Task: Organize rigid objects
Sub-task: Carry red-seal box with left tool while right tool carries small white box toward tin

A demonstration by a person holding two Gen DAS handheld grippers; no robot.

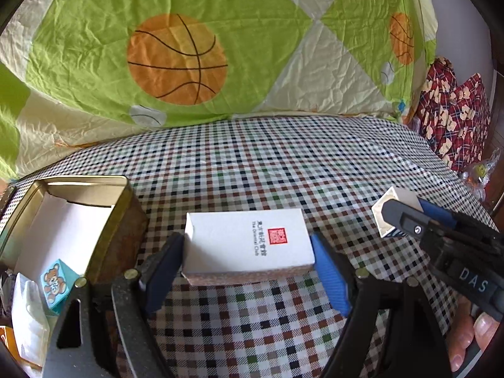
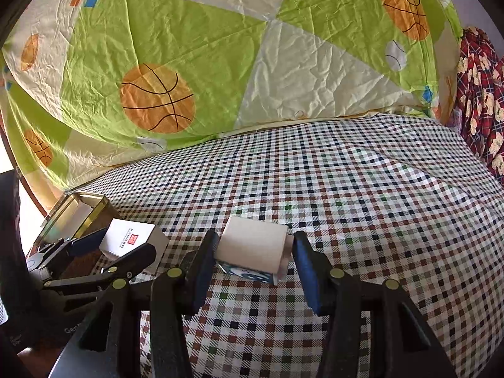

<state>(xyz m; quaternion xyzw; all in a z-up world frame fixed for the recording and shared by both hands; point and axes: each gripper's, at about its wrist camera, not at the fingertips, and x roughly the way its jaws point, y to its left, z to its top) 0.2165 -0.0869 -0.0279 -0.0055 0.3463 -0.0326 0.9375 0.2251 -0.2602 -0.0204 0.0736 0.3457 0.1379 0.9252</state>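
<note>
A white box with a red stamp (image 1: 249,242) lies on the checked cloth. My left gripper (image 1: 249,247) has a blue pad against each short end of it and is shut on it. In the right wrist view the same box (image 2: 129,239) sits at the left inside that gripper (image 2: 126,247). My right gripper (image 2: 255,247) is shut on a small cream box with a blue-printed face (image 2: 252,245), seen from the left wrist view as the small box (image 1: 393,203) in the right gripper (image 1: 406,212). An open gold tin (image 1: 124,189) with a white liner stands at the left.
Inside the tin lies a teal packet with a teddy bear (image 1: 55,280). A green quilt with basketballs (image 1: 176,60) rises behind the checked cloth (image 1: 283,163). Red patterned pillows (image 1: 453,116) lie at the far right. A hand's fingers (image 1: 472,334) show at the lower right.
</note>
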